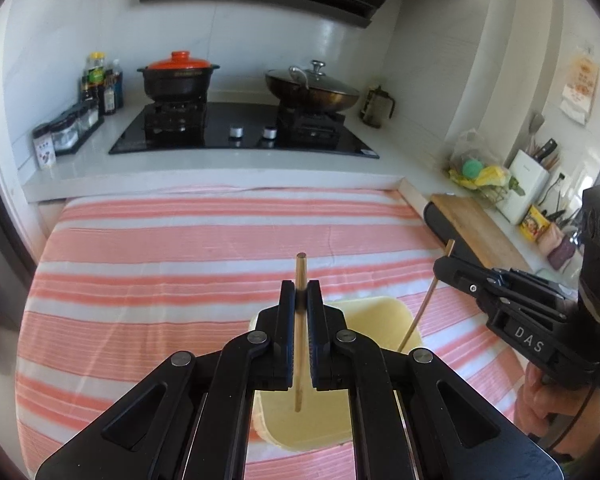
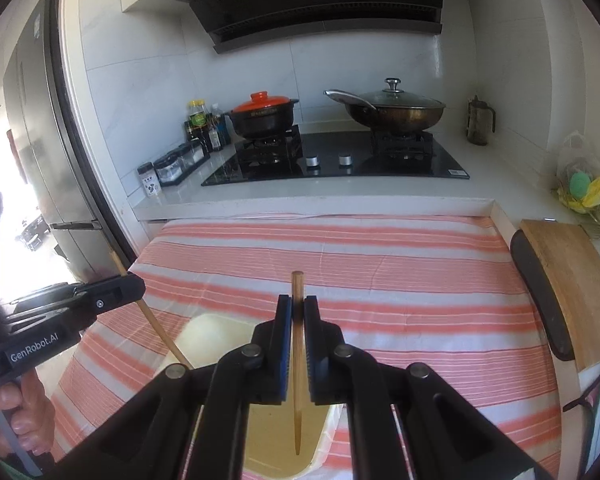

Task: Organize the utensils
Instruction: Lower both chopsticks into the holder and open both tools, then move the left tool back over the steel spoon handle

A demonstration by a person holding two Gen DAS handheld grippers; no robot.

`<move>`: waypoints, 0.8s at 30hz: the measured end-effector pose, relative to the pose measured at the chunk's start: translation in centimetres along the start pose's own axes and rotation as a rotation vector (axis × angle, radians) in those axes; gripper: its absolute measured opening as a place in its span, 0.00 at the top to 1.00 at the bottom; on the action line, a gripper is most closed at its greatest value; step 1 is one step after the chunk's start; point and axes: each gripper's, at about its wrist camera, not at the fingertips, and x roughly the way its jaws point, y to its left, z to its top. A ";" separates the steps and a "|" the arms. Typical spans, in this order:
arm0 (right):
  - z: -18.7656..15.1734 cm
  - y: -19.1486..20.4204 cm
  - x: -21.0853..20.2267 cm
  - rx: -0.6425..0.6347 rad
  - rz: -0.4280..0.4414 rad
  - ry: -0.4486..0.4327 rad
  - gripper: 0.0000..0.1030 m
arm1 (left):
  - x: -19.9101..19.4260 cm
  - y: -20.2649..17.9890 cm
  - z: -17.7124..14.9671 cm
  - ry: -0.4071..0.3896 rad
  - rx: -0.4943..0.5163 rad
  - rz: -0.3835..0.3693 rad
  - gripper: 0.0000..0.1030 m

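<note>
Chopsticks: we count two, one per gripper.
Left gripper (image 1: 300,292): pinching the left chopstick (image 1: 300,272).
Right gripper (image 2: 297,308): pinching the right chopstick (image 2: 297,288).
Container (image 1: 376,312): one, pale yellow, near, on the striped tabletop (image 1: 180,260).

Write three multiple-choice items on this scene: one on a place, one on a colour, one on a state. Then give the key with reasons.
1. Where is the cream tray?
A. On the striped cloth
B. On the hob
C. On the cutting board

2. What colour is the lid of the black pot?
A. Blue
B. Orange-red
C. Green

3. What is the left gripper doing?
A. Standing open and empty
B. Shut on a chopstick
C. Shut on a spoon

Key: 1 A, the tray lies on the cloth under both grippers. 2 B, the lid on the left burner's pot is orange-red. 3 B, the jaws clamp a wooden stick that points down over the tray.
</note>
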 end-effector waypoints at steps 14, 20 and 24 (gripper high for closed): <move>-3.8 -0.3 -8.6 -0.046 0.016 -0.026 0.66 | -9.6 1.4 -7.5 -0.007 -0.023 0.011 0.26; -16.3 -1.8 -14.6 -0.083 -0.080 -0.005 0.55 | -13.5 1.3 -20.6 0.073 -0.007 0.033 0.20; -25.0 -2.8 -17.2 -0.029 -0.209 0.007 0.55 | -14.3 1.3 -28.4 0.122 -0.092 0.085 0.20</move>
